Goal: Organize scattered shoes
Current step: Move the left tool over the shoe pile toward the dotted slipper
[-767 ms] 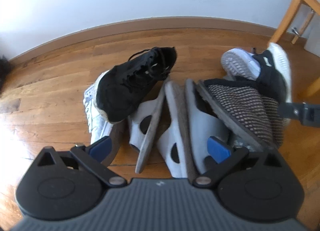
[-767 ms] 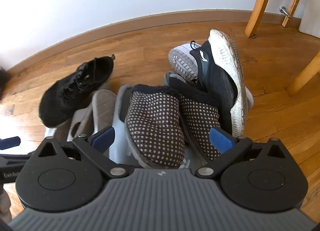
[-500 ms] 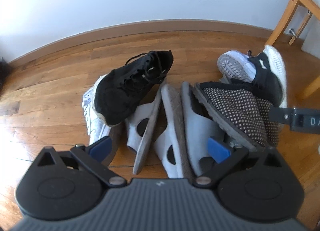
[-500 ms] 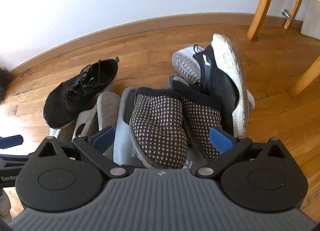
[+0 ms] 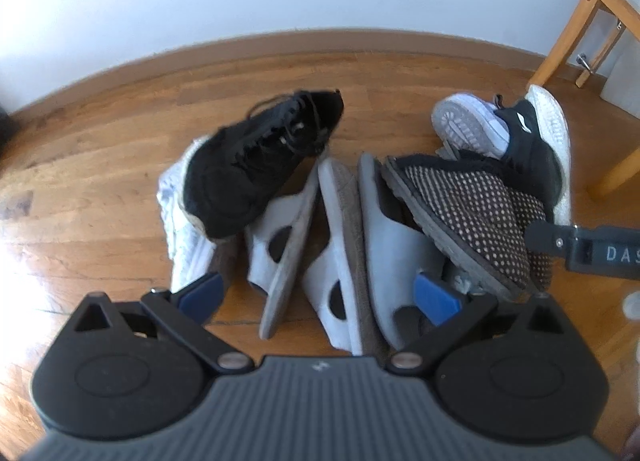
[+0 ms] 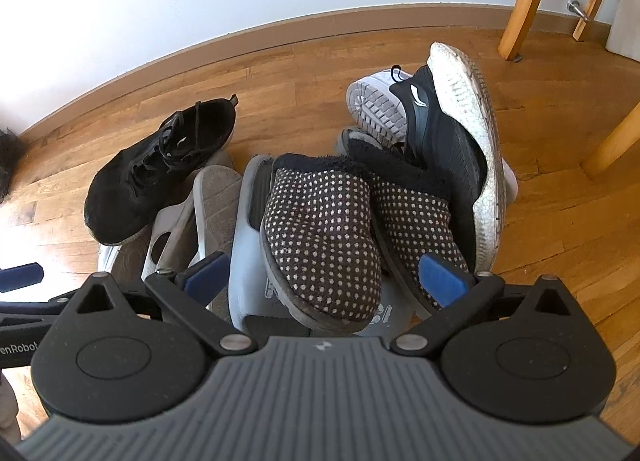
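Note:
A heap of shoes lies on the wooden floor. A black lace-up sneaker [image 5: 260, 165] rests on a white shoe [image 5: 180, 229]. Grey slides [image 5: 340, 245] stand on edge in the middle. Two dark dotted slippers [image 6: 324, 233] lie over one slide. A black sneaker with a white sole [image 6: 452, 141] leans on its side, beside a white shoe [image 6: 372, 101] showing its sole. My left gripper [image 5: 318, 299] hangs open above the slides, holding nothing. My right gripper [image 6: 324, 275] is open above the dotted slippers, its jaws not touching them. Its arm [image 5: 592, 251] shows at the left wrist view's right edge.
A white wall with a wooden baseboard [image 5: 320, 45] runs behind the heap. Wooden chair legs [image 6: 524, 1] stand at the right, close to the white-soled sneaker. A dark fuzzy thing [image 6: 8, 165] sits at the far left. Bare floor [image 5: 80, 181] lies left of the heap.
Both grippers have drawn back and up from the heap, so the shoes look smaller and more wall shows. The shoes have not moved. Both jaws stay wide.

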Demonstrator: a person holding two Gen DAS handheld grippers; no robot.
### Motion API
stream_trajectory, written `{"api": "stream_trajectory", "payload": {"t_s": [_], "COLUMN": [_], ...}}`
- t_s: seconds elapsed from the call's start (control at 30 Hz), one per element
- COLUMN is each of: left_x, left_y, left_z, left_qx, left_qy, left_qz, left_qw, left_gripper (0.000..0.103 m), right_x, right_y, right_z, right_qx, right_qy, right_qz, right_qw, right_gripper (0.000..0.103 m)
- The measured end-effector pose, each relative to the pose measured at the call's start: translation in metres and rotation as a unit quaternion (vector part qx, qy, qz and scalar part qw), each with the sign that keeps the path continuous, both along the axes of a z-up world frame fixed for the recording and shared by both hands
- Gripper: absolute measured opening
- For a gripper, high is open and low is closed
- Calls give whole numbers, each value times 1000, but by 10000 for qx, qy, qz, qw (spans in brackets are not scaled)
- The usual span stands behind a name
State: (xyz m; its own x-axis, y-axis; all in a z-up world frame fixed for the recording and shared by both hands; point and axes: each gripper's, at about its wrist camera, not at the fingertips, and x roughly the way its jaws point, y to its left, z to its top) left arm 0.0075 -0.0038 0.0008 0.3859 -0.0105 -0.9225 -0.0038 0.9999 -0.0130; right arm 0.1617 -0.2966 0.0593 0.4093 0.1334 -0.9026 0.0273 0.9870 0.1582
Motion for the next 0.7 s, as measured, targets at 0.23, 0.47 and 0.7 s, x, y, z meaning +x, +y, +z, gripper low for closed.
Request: {"api": "stream_trajectory", "payload": {"t_s": [0.23, 0.47, 0.7], "left_x": [-2, -1, -2], "left_y": [-2, -2, -5], "left_z": [-5, -9, -12], "left_qx": [-48, -94, -114], "left_qy": [130, 197, 267], "left_qz": [-47, -44, -100], "left_qw": [9999, 9998, 9995], "left_gripper": [103, 103, 103], "right_x": [1, 2, 0], "right_y": [3, 5, 6], "right_z": [-3, -6, -9], "right_qx": [69, 108, 123], "right_qy": [80, 143, 197], "right_qz": [66, 114, 91], "right_qw": [9999, 9998, 9997], "right_gripper": [102, 102, 102]}}
